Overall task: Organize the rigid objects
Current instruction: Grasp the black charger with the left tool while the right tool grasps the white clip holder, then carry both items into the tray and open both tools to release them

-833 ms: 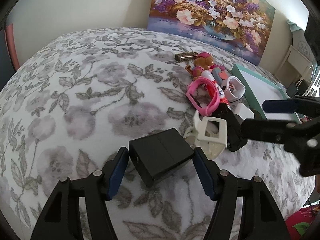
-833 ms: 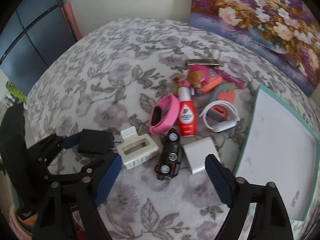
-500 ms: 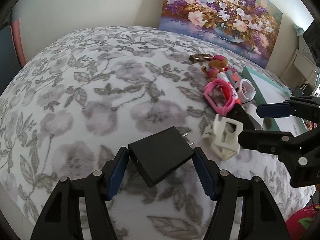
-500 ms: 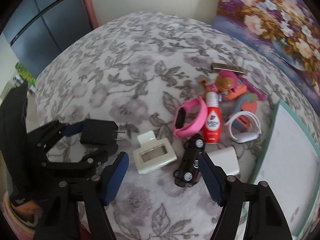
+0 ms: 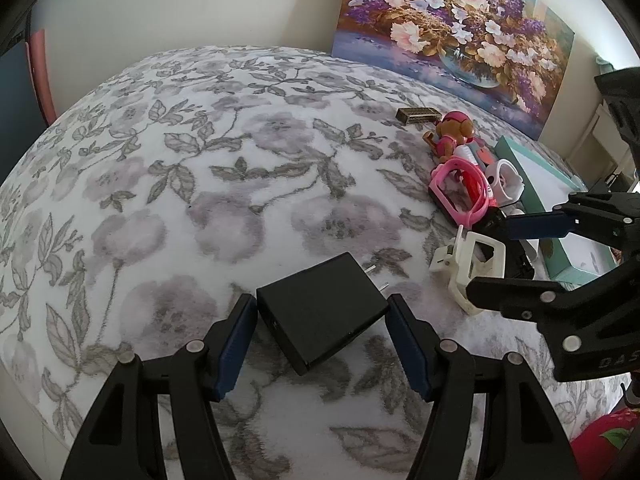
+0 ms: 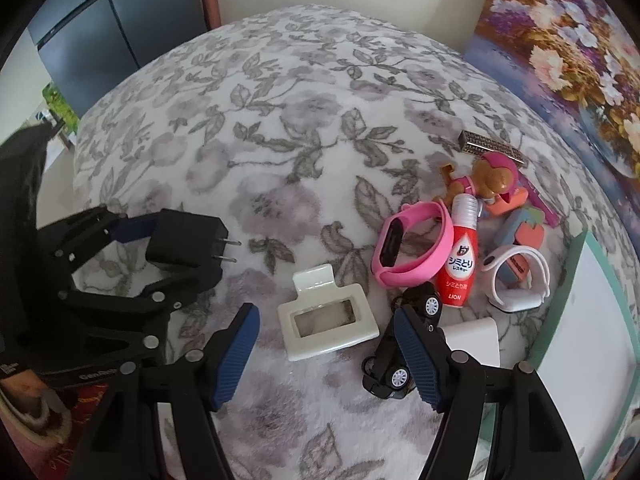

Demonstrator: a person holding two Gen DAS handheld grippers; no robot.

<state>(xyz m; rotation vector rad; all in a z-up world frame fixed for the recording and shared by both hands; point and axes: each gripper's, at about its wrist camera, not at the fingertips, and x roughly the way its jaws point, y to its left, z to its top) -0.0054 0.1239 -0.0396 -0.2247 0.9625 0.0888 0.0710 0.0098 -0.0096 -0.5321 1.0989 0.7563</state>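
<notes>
My left jaws (image 5: 322,320) clamp a black charger (image 5: 320,314), its two prongs pointing away from me, held just above the flowered bed (image 5: 200,184). From the right wrist view the same charger (image 6: 186,242) sits in those jaws at the left, prongs pointing right toward the pile.

My right jaws (image 6: 326,354) stand apart and grip nothing. A white clip (image 6: 326,322) lies on the bed between the blue pads without touching them, and a black toy car (image 6: 400,344) lies against the right pad.

Beyond the clip lies the rest of the pile: a pink band (image 6: 412,246), then a red bottle (image 6: 458,258) printed with Japanese characters and "LION" at its foot. Next to it are a white band (image 6: 516,276), a toy pup (image 6: 490,178) in a pink cap and a small brown patterned box (image 6: 492,148). A white block (image 6: 474,338) lies beside the car. A teal-rimmed tray (image 6: 560,292) lies at the right.
</notes>
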